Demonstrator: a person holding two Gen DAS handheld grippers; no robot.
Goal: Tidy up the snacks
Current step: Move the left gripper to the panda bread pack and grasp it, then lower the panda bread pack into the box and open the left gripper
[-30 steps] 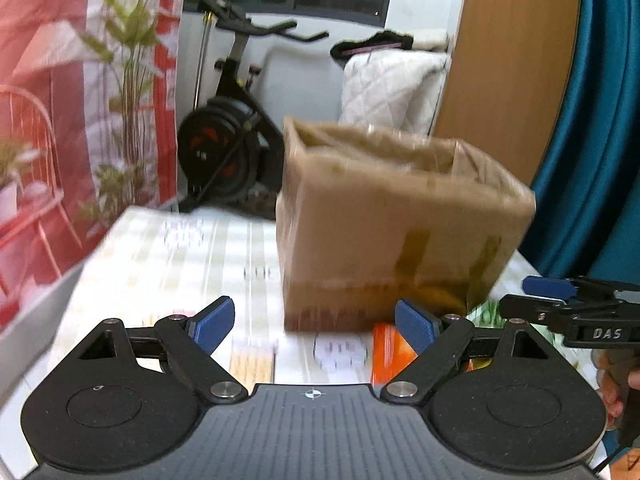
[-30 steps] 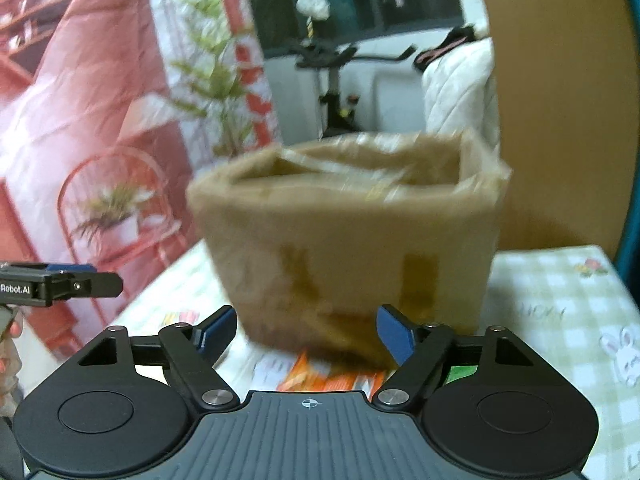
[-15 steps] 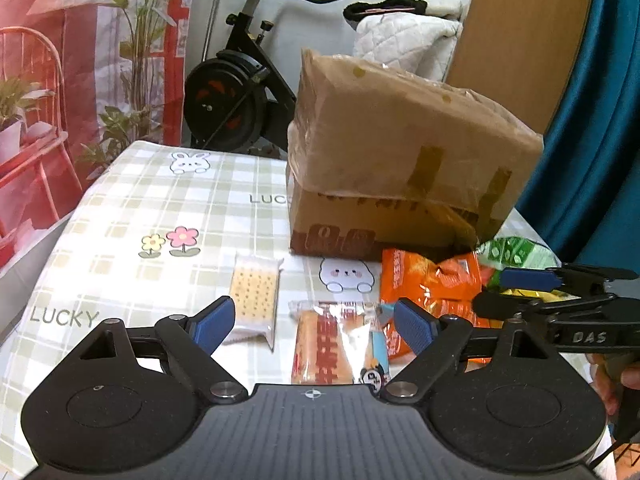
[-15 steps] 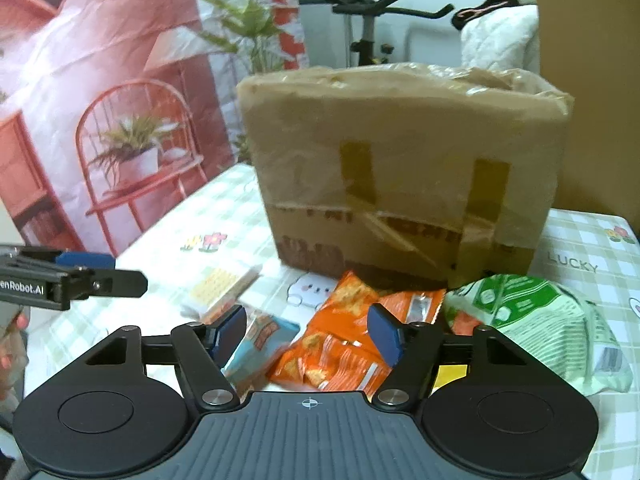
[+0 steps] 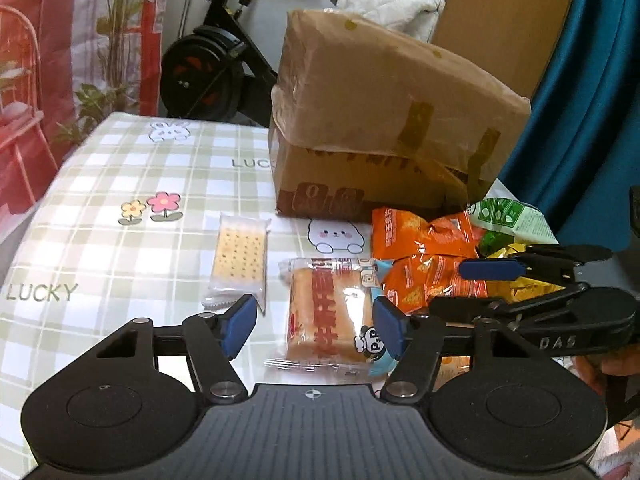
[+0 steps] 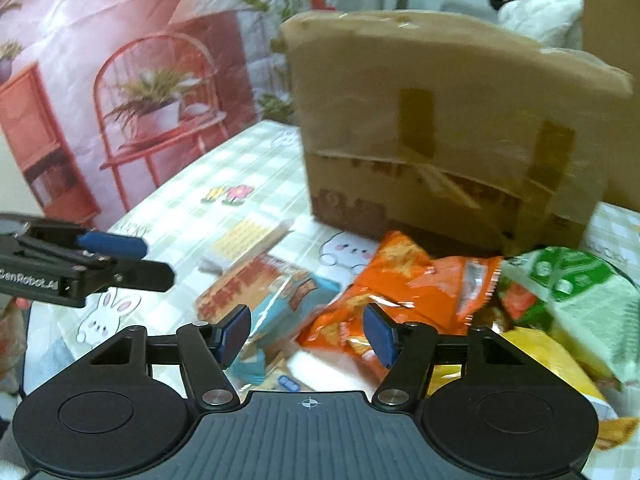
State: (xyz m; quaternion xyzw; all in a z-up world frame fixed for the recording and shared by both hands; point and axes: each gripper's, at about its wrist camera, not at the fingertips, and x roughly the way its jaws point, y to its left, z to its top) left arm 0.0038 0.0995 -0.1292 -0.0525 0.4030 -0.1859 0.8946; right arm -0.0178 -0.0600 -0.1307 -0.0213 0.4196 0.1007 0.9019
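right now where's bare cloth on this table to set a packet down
Bare cloth lies left of the cracker packet, around the flower print, and behind it beside the cardboard box. It is crowded right of the bread packet, where the orange bags pile up.

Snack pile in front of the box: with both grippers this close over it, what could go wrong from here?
1. The left gripper, jaws just closing, straddles the bread pack; soft bread might get squashed.
2. The right gripper, also closing, sits over overlapping orange bags; it could pinch two packs or slip on the foil.
3. The grippers work side by side, so they may collide.
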